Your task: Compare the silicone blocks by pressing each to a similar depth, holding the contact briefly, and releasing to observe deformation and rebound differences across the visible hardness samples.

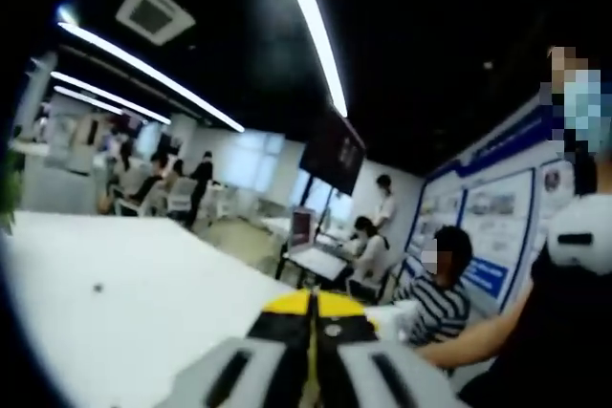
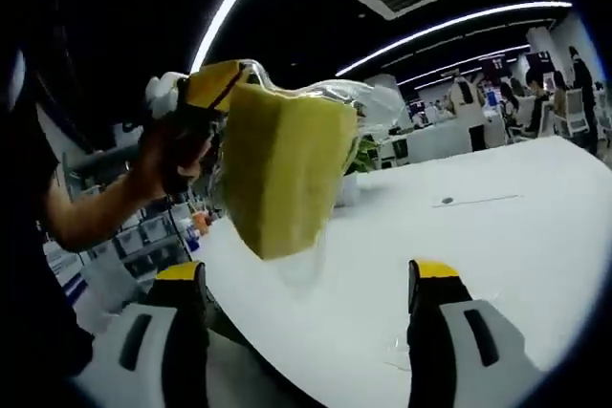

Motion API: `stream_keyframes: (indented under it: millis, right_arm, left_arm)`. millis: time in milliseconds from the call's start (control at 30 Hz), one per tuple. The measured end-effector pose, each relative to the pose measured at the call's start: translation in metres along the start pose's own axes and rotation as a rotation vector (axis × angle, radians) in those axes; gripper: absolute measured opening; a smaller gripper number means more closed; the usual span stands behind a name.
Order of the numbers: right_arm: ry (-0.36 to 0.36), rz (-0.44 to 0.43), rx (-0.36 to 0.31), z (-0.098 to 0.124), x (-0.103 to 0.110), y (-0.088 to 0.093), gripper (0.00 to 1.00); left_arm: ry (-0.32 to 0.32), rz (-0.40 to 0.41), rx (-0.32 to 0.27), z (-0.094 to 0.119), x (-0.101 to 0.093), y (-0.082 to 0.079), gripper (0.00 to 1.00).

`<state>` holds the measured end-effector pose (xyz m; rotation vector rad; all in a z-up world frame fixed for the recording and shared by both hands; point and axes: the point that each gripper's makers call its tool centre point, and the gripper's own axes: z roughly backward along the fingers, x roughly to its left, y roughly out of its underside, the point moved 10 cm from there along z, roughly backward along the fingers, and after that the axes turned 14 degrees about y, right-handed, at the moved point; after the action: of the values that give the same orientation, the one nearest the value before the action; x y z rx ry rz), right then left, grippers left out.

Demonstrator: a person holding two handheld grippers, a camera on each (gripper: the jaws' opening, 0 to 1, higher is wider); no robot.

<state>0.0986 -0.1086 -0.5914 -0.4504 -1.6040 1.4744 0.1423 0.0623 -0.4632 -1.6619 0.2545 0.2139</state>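
A yellow silicone block (image 2: 282,169) in clear plastic wrap (image 2: 363,97) hangs in the air above the white table (image 2: 497,236) in the right gripper view. The left gripper (image 2: 208,93), held by a hand, pinches the wrap at the block's upper left corner. In the left gripper view its yellow-tipped jaws (image 1: 313,301) are pressed together; the block itself is hidden there. My right gripper (image 2: 308,279) is open below the block, jaws wide apart with nothing between them.
The white table (image 1: 134,284) stretches ahead with a small dark speck (image 2: 447,201) on it. A potted plant (image 2: 359,155) stands behind the block. Several people sit at desks beyond, one in a striped shirt (image 1: 435,298). A dark monitor (image 1: 332,152) hangs overhead.
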Motion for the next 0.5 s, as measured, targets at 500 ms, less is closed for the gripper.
stream_keyframes:
  millis: [500]
  right_arm:
    - [-0.172, -0.121, -0.122, -0.002, 0.015, -0.027, 0.48]
  left_arm:
    - [0.048, 0.019, -0.054, -0.003, -0.016, -0.002, 0.0]
